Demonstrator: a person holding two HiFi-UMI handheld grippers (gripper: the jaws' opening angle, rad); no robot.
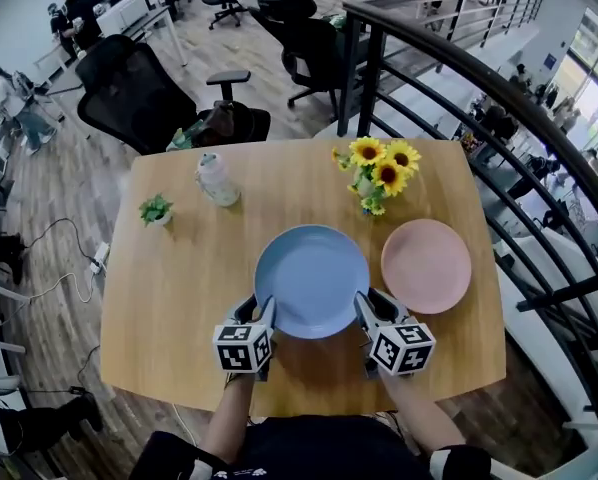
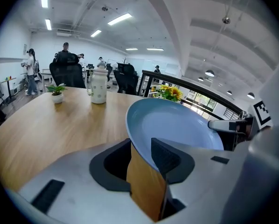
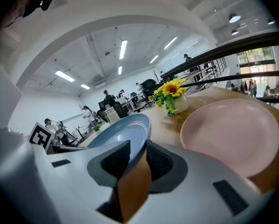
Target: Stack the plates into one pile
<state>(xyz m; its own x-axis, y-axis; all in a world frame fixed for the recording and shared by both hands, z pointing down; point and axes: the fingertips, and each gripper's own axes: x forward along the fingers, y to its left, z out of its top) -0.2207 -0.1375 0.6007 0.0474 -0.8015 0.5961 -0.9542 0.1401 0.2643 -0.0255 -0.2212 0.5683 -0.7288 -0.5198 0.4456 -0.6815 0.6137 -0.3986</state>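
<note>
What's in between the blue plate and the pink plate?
Just bare table, in the head view: the blue plate and pink plate don't touch.

Pink plate (image 3: 230, 134) partly behind right tool (image 3: 137, 157)

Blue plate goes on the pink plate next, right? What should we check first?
1. The left gripper is shut on the blue plate at its rim: ok.
2. The right gripper is shut on the rim's other side: ok.
3. The pink plate lies flat on the table with nothing in it: ok.
4. The sunflowers stand behind the two plates, not between them: ok.
5. The blue plate is lifted off the table: cannot tell.
</note>
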